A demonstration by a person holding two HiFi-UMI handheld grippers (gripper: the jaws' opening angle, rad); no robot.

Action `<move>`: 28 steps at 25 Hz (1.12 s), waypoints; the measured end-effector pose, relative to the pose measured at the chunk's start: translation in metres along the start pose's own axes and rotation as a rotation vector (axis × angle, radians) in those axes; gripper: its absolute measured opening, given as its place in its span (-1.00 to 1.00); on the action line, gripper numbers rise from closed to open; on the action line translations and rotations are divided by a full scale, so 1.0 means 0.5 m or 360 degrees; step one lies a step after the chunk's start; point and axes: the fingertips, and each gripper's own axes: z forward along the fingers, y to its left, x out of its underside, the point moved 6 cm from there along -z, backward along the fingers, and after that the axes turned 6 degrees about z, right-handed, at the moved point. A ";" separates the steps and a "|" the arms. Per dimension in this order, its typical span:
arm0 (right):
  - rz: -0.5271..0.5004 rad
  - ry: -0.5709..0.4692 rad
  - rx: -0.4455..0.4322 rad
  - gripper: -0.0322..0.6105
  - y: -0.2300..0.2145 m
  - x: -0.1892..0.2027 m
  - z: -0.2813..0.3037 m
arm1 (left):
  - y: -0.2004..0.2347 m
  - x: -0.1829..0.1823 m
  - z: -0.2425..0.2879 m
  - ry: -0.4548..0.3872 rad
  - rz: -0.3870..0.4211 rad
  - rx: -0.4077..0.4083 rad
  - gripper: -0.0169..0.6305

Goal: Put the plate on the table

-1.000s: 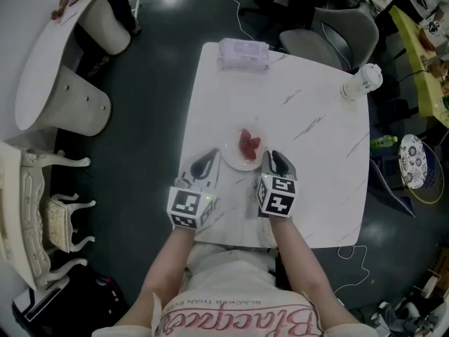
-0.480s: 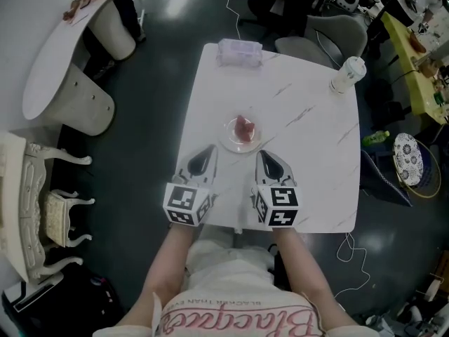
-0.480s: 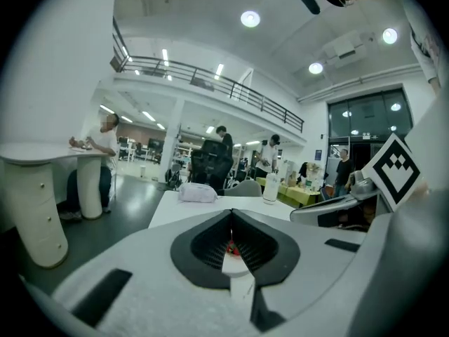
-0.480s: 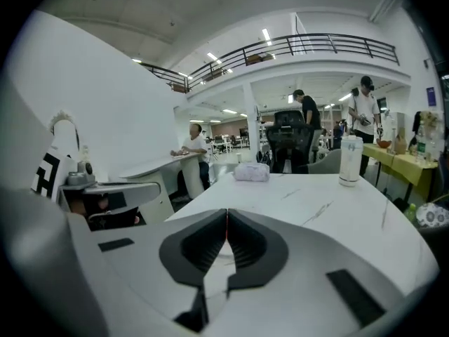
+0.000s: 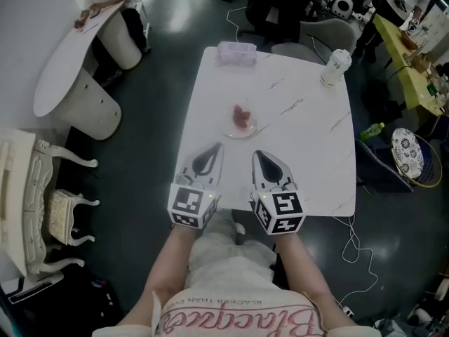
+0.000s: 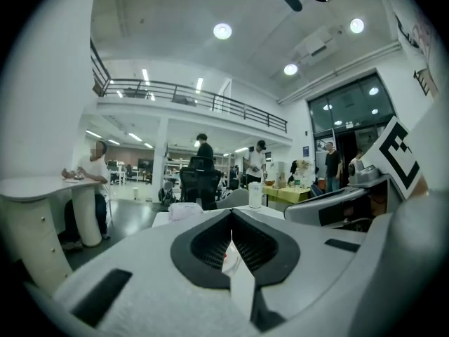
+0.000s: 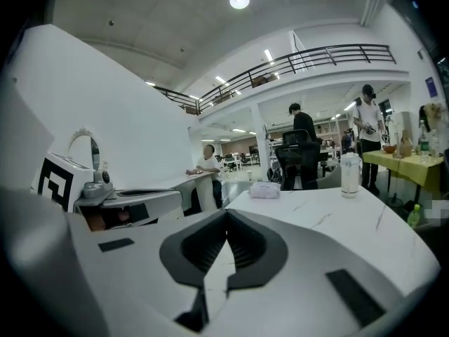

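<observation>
A small clear plate with red food on it rests on the white marble table, about at its middle. Both grippers hover over the table's near part, short of the plate and not touching it. My left gripper points at the plate from the near left, its jaws together and empty. My right gripper sits beside it on the right, also shut and holding nothing. In the left gripper view the left gripper shows its jaws meeting at the tip. The right gripper looks the same in the right gripper view.
A clear tissue pack lies at the table's far edge and a white lidded cup stands at the far right corner. A grey chair is behind the table. A white counter and an ornate chair are to the left.
Both grippers have drawn back from the plate's sides toward the table's near edge. The plate stays on the table, farther from the jaws.
</observation>
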 end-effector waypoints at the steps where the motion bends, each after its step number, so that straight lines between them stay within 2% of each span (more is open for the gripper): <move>1: -0.0007 -0.0013 -0.0011 -0.89 0.005 -0.001 -0.014 | -0.011 -0.005 -0.010 -0.0007 0.0007 0.0001 -0.93; 7: -0.0052 -0.0110 -0.0070 -0.89 0.033 -0.026 -0.092 | -0.068 -0.036 -0.064 -0.0061 0.0045 -0.0001 -0.93; 14: -0.0108 -0.0109 -0.0138 -0.89 0.051 -0.037 -0.136 | -0.095 -0.071 -0.097 -0.0139 0.0059 -0.0012 -0.93; 19: -0.0137 -0.0170 -0.0221 -0.89 0.068 -0.060 -0.134 | -0.099 -0.095 -0.098 -0.0179 0.0119 0.0003 -0.93; 28: -0.0169 -0.0268 -0.0271 -0.89 0.097 -0.104 -0.108 | -0.070 -0.130 -0.090 -0.0232 0.0198 0.0077 -0.93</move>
